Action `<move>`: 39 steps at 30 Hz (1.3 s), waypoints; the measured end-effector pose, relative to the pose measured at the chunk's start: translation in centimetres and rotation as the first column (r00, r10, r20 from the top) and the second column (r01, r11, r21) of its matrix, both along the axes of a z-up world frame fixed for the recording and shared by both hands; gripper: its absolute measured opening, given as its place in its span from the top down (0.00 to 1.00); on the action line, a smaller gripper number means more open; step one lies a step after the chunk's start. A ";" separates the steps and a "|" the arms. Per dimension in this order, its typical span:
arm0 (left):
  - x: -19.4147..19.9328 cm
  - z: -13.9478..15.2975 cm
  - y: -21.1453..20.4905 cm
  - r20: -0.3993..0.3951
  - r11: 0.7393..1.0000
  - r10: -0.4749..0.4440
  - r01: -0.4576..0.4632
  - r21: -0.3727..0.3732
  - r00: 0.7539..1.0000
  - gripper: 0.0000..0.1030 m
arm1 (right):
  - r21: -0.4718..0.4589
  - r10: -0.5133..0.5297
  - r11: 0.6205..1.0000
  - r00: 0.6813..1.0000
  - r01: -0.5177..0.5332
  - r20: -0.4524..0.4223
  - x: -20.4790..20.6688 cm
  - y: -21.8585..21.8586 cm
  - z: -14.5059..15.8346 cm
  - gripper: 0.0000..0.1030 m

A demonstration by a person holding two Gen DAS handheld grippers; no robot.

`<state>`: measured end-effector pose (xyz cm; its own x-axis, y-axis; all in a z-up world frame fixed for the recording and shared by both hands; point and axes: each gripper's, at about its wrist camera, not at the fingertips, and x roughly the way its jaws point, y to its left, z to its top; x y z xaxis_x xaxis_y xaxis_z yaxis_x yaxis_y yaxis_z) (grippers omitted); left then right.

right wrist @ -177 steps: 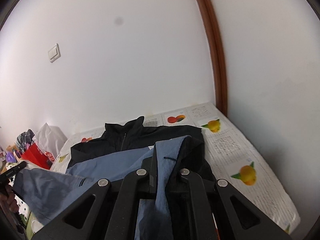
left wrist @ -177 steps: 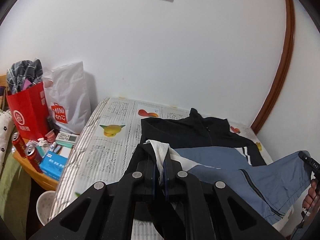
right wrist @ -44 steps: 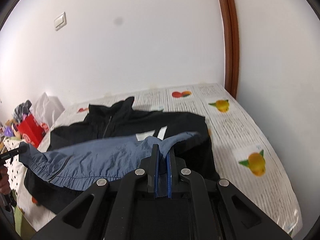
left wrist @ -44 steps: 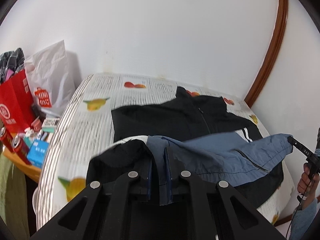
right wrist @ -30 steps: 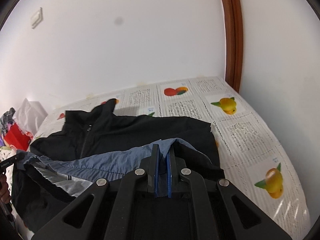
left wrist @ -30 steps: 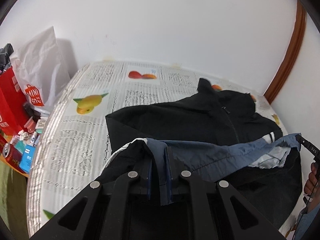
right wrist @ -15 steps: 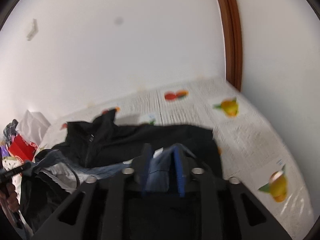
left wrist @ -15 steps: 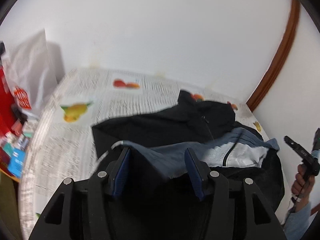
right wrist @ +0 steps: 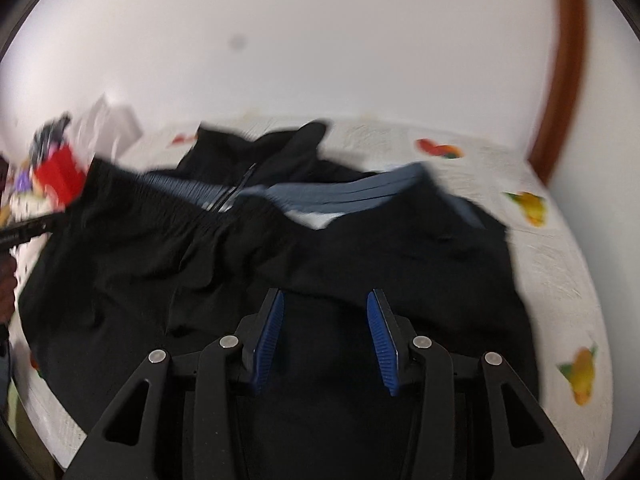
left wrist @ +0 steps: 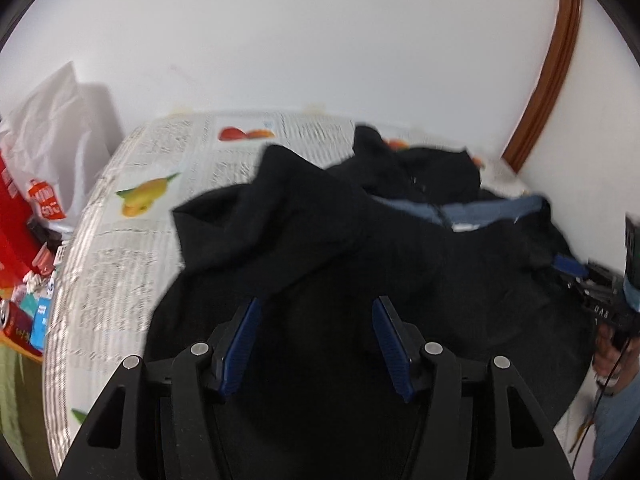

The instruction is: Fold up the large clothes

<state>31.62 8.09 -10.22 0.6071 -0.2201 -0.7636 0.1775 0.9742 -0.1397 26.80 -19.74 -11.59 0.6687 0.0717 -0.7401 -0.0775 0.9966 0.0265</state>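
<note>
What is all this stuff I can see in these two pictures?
jacket: one, black with a blue-grey band and white lining showing, spread in a heap on the bed.
bed cover: one, white with newsprint and fruit pictures, under the jacket.
white bag: one, against the wall left of the bed.
red bag: one, beside the white bag.
drink can: one, red, among small boxes at the left edge.
door frame: one, brown, far right.
left tongs: black with blue pads, opening, nothing pinched.
right tongs: same, opening, over the jacket.
hand: one, at the right edge, holding the right tongs.
</note>
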 end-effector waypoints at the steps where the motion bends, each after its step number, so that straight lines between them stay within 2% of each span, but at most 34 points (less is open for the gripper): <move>1: 0.3 -0.4 -0.4 -0.002 1.000 -0.002 0.002 0.022 1.000 0.46 | -0.014 0.014 1.000 1.000 -0.014 -0.007 0.7 0.7 -0.4 0.58; 3: 1.0 -1.2 -1.1 0.001 0.997 0.003 -0.003 0.080 1.000 0.46 | -0.052 0.025 0.998 1.000 -0.025 -0.011 2.3 1.5 -1.0 0.58; 6: 2.2 -2.4 -1.4 0.006 0.989 0.038 -0.039 0.140 0.999 0.46 | -0.133 -0.044 0.990 0.998 0.038 -0.039 4.8 0.9 -2.5 0.57; 8: 2.8 -2.9 -1.1 -0.010 0.991 0.054 -0.052 0.125 0.999 0.46 | -0.109 -0.087 0.991 0.994 0.080 -0.062 5.8 -0.7 -3.2 0.53; 10: 3.1 -3.1 -0.7 -0.014 0.992 0.067 -0.065 0.111 0.998 0.46 | -0.055 -0.111 0.993 0.992 0.107 -0.060 5.9 -2.4 -3.1 0.52; 13: 3.2 -3.5 -0.7 -0.013 0.990 0.075 -0.073 0.121 0.997 0.46 | -0.035 -0.124 0.992 0.992 0.123 -0.026 5.0 -3.4 -2.0 0.52; 17: 2.9 -3.7 -1.2 0.002 0.987 0.065 -0.064 0.147 0.998 0.42 | -0.038 -0.073 0.997 0.997 0.073 0.015 4.4 -2.5 -0.8 0.49; 21: 3.1 -3.8 -1.3 -0.005 0.988 0.061 -0.060 0.139 0.998 0.41 | -0.055 -0.020 0.998 0.999 0.019 -0.027 6.0 -0.9 -1.6 0.50; 22: 3.1 -3.8 -1.2 -0.006 0.989 0.060 -0.059 0.136 0.998 0.41 | -0.066 -0.017 0.998 0.998 0.013 -0.062 6.8 -0.5 -2.3 0.58; 23: 3.1 -3.8 -1.2 -0.006 0.990 0.060 -0.058 0.132 0.998 0.41 | -0.069 -0.018 0.998 0.997 0.013 -0.076 7.2 -0.4 -2.7 0.79; 24: 3.0 -3.7 -1.0 -0.006 0.990 0.061 -0.060 0.128 0.998 0.41 | -0.052 -0.002 0.999 0.997 -0.002 -0.071 7.3 -0.2 -2.8 0.89; 25: 2.9 -3.6 -0.9 -0.006 0.991 0.063 -0.062 0.122 0.998 0.41 | -0.055 0.016 0.998 0.999 -0.017 -0.033 7.0 0.4 -2.0 0.95; 26: 2.9 -3.5 -0.8 -0.004 0.991 0.063 -0.062 0.115 0.998 0.41 | -0.079 0.012 0.997 1.000 -0.011 0.008 6.6 0.7 -1.4 0.95; 27: 2.7 -3.4 -0.6 -0.002 0.993 0.063 -0.062 0.100 0.998 0.41 | -0.112 0.030 0.994 0.994 -0.018 0.104 5.4 1.4 0.3 0.95; 29: 2.5 -3.2 -0.1 -0.001 0.995 0.065 -0.065 0.078 0.998 0.41 | -0.120 0.060 0.992 0.971 -0.033 0.230 3.8 2.1 2.5 0.95; 31: 2.6 -3.0 0.4 0.001 0.995 0.075 -0.075 0.059 0.997 0.41 | -0.135 0.061 0.991 0.960 -0.024 0.273 3.5 2.5 3.3 0.95; 33: 2.5 -2.9 0.7 -0.002 0.994 0.090 -0.089 0.057 0.996 0.41 | -0.160 0.047 0.987 0.970 -0.009 0.236 4.6 2.6 2.7 0.94; 34: 2.5 -2.9 0.8 -0.003 0.994 0.093 -0.093 0.056 0.996 0.41 | -0.166 0.026 0.986 0.982 0.005 0.186 5.8 2.4 1.6 0.93; 36: 2.5 -2.8 0.9 -0.002 0.993 0.099 -0.099 0.062 0.995 0.41 | -0.162 0.000 0.987 0.996 0.014 0.084 7.6 1.8 -0.4 0.83; 37: 2.5 -2.7 0.9 0.002 0.992 0.105 -0.105 0.075 0.994 0.41 | -0.170 -0.013 0.985 1.000 0.015 0.016 8.4 1.4 -1.5 0.75; 38: 2.4 -2.6 0.9 0.006 0.990 0.109 -0.109 0.089 0.994 0.41 | -0.161 -0.008 0.987 1.000 0.006 -0.010 8.3 0.8 -1.7 0.69; 39: 2.4 -2.6 0.9 0.009 0.988 0.111 -0.112 0.104 0.994 0.41 | -0.139 -0.004 0.990 1.000 0.005 0.003 7.6 0.0 -1.4 0.66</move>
